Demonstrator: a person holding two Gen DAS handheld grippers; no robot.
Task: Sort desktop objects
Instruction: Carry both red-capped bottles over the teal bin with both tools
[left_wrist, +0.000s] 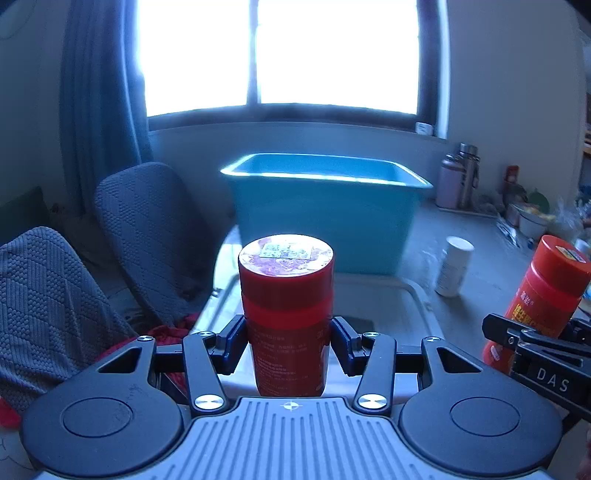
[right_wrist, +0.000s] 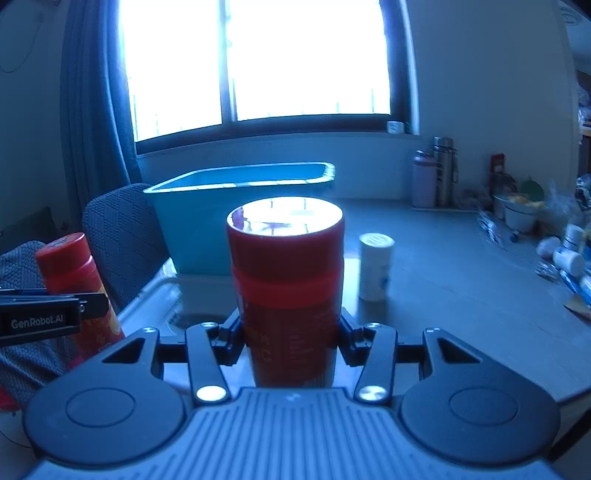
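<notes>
Red plastic filled the left wrist view: a glossy red cylindrical bottle with a wide screw cap (left_wrist: 286, 317) stood upright between the left gripper (left_wrist: 288, 341), whose dark blue pads (left_wrist: 231, 341) were pressed against the bottle's sides just under the cap's collar. Clamped, then, and held clear above a pale flat lid or tray (left_wrist: 413, 295) on the grey desk (left_wrist: 476, 258). Ahead sat the open turquoise plastic tub (left_wrist: 325, 218), smooth-walled with a rolled rim. A small white capped pill bottle (left_wrist: 453, 266) stood on the desk to the right, apart from the tub. At the far right edge, a second orange-red labelled bottle (left_wrist: 539, 291) showed in the other tool's grip.

Over to the right wrist view: the right gripper (right_wrist: 290, 338) was closed on that second bottle (right_wrist: 286, 291), pads tight on its flanks, its shiny cap catching the window glare. The tub (right_wrist: 243, 210) lay ahead and to the left, the white bottle (right_wrist: 375, 267) just right of the held one. The first bottle (right_wrist: 77, 280) appeared at the left, behind the left tool's black finger.

Both loads looked bound for the tub, I judged. Doing it well meant keeping each bottle upright, since slick round plastic can swivel in two flat pads, carrying them over the rim one at a time so the tools did not collide, and lowering before letting go.
</notes>
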